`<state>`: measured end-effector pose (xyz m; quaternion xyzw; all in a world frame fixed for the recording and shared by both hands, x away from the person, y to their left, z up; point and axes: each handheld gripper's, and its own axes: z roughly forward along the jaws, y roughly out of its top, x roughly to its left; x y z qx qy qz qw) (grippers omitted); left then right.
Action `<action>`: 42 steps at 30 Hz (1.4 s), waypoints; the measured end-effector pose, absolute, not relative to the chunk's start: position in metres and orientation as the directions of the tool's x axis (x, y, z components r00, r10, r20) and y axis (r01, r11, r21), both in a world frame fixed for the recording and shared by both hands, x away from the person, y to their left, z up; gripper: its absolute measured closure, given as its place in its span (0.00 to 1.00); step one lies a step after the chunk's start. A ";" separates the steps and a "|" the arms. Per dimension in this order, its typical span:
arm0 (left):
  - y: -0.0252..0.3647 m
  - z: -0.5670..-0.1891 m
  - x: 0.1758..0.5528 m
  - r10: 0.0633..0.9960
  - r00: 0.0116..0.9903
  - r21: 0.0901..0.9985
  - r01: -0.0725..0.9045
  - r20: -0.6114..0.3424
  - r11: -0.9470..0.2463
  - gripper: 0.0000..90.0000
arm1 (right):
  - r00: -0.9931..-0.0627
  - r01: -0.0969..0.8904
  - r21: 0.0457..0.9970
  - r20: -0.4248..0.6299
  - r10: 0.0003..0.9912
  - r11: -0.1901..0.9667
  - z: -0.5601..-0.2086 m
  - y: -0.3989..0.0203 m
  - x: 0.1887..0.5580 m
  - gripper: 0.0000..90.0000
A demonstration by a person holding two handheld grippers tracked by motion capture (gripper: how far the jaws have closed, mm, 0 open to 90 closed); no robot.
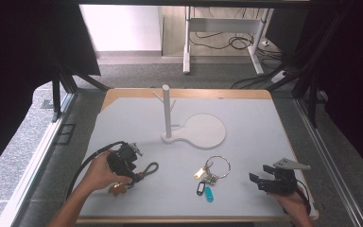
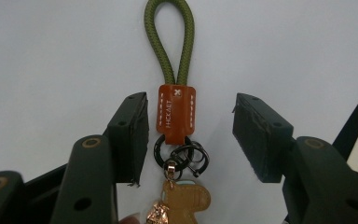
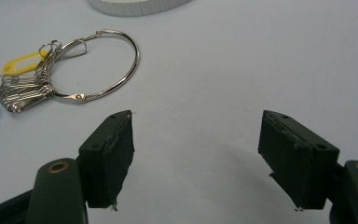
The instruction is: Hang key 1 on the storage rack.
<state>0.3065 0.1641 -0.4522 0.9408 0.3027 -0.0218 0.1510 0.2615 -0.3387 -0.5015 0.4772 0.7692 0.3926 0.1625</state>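
A keychain [image 2: 176, 114] with an olive cord loop, a brown leather tab, dark rings and a tan charm lies flat on the white table. My left gripper [image 2: 189, 121] straddles it with one jaw on each side of the leather tab, open, pads clear of it. From above, that left gripper [image 1: 134, 176] sits at the front left over the keychain [image 1: 151, 169]. A large metal key ring [image 3: 107, 65] with yellow, black and blue tags lies ahead and left of my right gripper [image 3: 196, 126], which is open with nothing between its jaws. The right gripper [image 1: 261, 174] rests at the front right.
A white stand [image 1: 167, 111] with an upright post and small pegs rises from a rounded flat base [image 1: 203, 131] at the table's middle back. The key ring [image 1: 217, 166] lies between the two grippers. The table's front edge runs close below both hands.
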 end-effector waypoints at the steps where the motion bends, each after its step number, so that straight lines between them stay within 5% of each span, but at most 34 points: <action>1: 0.163 -0.454 0.308 0.560 0.817 0.263 0.574 -0.134 -0.775 0.53 | -0.493 0.606 0.759 0.124 0.861 0.238 -0.502 -0.338 0.262 0.30; 28: 0.142 -0.479 0.316 0.524 0.849 0.115 0.528 -0.063 -0.842 0.69 | -0.494 0.609 0.753 0.116 0.862 0.248 -0.502 -0.337 0.262 0.30; 42: 0.140 -0.478 0.310 0.515 0.857 0.124 0.515 -0.028 -0.848 0.74 | -0.491 0.616 0.746 0.112 0.864 0.253 -0.504 -0.336 0.262 0.30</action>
